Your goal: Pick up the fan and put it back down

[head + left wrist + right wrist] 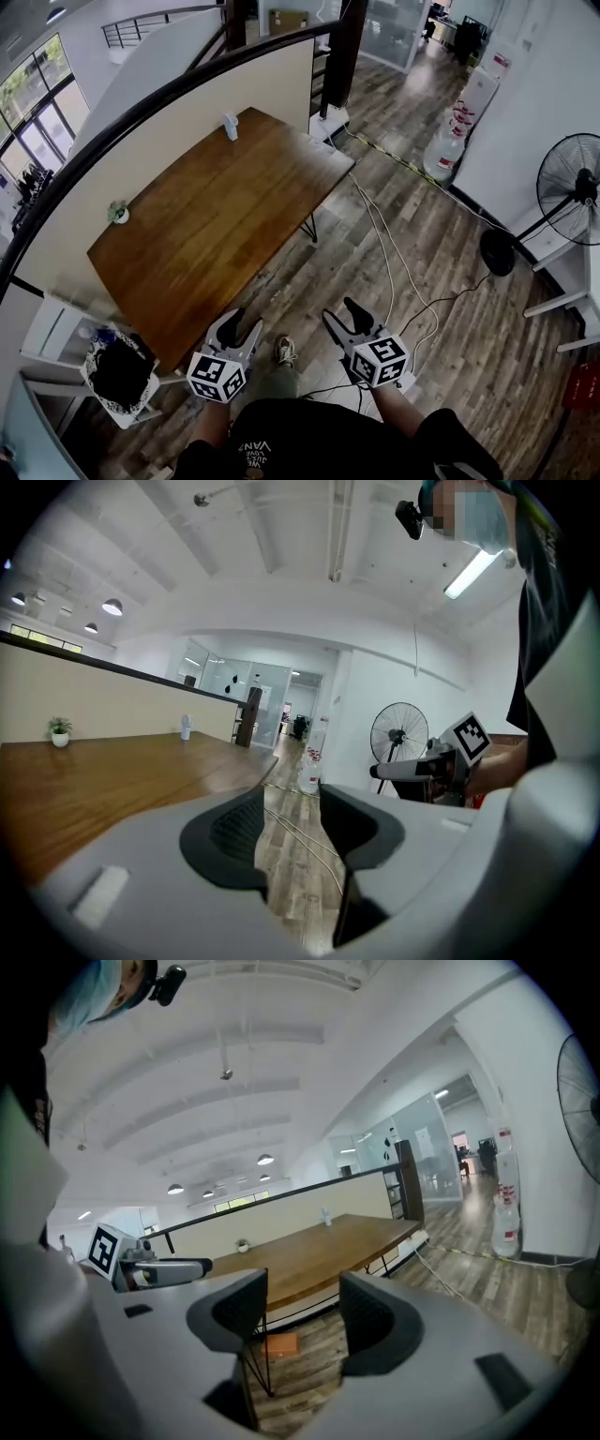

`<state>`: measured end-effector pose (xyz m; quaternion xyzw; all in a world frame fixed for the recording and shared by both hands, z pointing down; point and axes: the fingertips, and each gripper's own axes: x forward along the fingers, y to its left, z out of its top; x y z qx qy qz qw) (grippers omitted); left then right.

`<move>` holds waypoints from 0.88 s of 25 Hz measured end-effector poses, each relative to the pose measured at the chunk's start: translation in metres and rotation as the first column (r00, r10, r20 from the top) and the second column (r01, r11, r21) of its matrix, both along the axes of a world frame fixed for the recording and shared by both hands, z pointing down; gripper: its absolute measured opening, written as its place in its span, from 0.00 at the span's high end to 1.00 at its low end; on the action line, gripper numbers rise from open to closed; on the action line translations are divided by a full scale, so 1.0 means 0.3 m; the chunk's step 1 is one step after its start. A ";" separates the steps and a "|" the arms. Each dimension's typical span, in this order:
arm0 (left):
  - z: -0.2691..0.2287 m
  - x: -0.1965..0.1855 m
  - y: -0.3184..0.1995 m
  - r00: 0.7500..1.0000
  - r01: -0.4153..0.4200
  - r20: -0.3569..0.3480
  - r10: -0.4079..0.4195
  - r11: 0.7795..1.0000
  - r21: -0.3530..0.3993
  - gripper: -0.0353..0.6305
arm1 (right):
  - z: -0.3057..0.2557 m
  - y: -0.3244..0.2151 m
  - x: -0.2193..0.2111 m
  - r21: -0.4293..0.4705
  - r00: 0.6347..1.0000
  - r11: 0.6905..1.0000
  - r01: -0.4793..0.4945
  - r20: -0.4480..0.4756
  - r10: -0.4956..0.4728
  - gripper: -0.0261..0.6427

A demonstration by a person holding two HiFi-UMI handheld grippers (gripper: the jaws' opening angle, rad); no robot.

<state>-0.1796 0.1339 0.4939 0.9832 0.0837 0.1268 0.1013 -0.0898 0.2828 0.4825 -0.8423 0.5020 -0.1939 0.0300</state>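
Left: grey left gripper (pixel 242 323) w/ marker cube, jaws apart, nothing betw. them.
Right: grey right gripper (pixel 342 314), jaws also apart, empty.
Table: long brown wooden table (pixel 216 216) ahead, left of centre.
Fan: black pedestal fan (pixel 570 190) upright on wood-plank floor (pixel 422 244), far right by white wall, well apart from both grippers.

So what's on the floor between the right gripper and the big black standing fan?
Nothing big: the head view shows wooden plank floor with thin cables between the right gripper and the black pedestal fan.
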 end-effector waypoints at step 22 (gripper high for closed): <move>-0.015 0.505 -0.373 0.997 -0.076 -0.022 0.075 0.997 -0.031 0.69 | -0.052 -0.361 0.509 -0.036 0.995 0.995 -0.096 -0.031 0.095 0.65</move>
